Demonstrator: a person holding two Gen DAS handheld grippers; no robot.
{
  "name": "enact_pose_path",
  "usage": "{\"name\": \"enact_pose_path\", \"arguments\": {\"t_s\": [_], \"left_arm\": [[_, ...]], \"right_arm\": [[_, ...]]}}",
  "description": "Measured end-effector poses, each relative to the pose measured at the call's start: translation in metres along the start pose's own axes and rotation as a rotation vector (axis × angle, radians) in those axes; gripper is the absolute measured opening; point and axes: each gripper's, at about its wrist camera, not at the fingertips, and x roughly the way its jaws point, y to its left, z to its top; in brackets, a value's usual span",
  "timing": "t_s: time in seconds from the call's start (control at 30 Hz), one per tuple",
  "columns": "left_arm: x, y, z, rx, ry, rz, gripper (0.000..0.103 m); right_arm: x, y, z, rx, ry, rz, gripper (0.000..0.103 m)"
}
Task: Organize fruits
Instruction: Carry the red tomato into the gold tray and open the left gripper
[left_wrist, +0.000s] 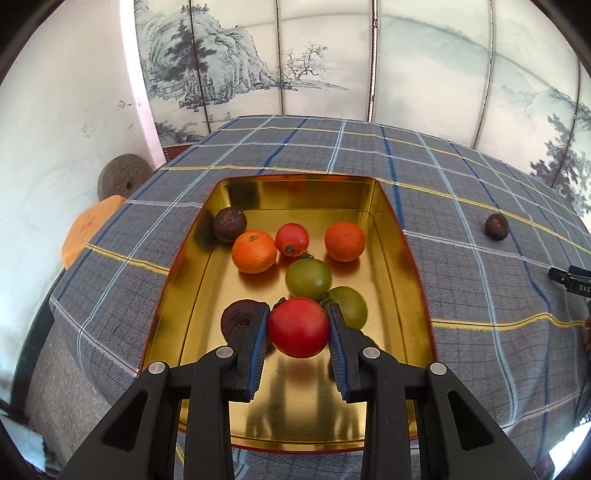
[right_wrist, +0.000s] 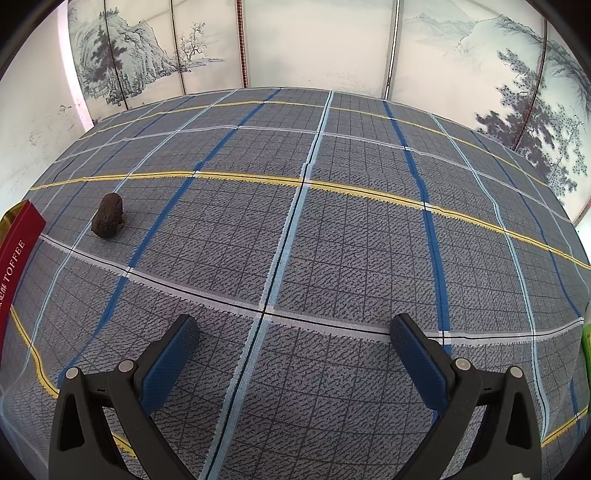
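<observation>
Placing step, I'd say: lower the red tomato (left_wrist: 298, 327) into the bare patch by the near edge of the gold tin (left_wrist: 395, 218), then let go gently so it doesn't roll into the green tomatoes (left_wrist: 308, 278) just behind it. The left gripper (left_wrist: 298, 325) hangs over the tin's near end, tilted down, pads pinching the tomato from both sides. The right gripper (right_wrist: 293, 363) hovers wide open and empty over the plaid tablecloth (right_wrist: 332, 221); one dark fruit (right_wrist: 108, 215) sits loose near the tin's right edge.
</observation>
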Motion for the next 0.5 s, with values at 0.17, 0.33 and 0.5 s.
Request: {"name": "enact_pose_path", "arguments": {"t_s": [0.17, 0.33, 0.5], "left_arm": [[0.005, 0.003, -0.002, -0.003, 0.006, 0.006, 0.032], [0.010, 0.005, -0.004, -0.011, 0.012, 0.011, 0.033], [0.011, 0.007, -0.005, -0.005, 0.012, 0.026, 0.035]], "right_arm": [[0.000, 0.000, 0.000, 0.000, 0.000, 0.000, 0.103], [0.000, 0.000, 0.000, 0.000, 0.000, 0.000, 0.103], [0.000, 0.000, 0.000, 0.000, 0.000, -0.001, 0.103]]}}
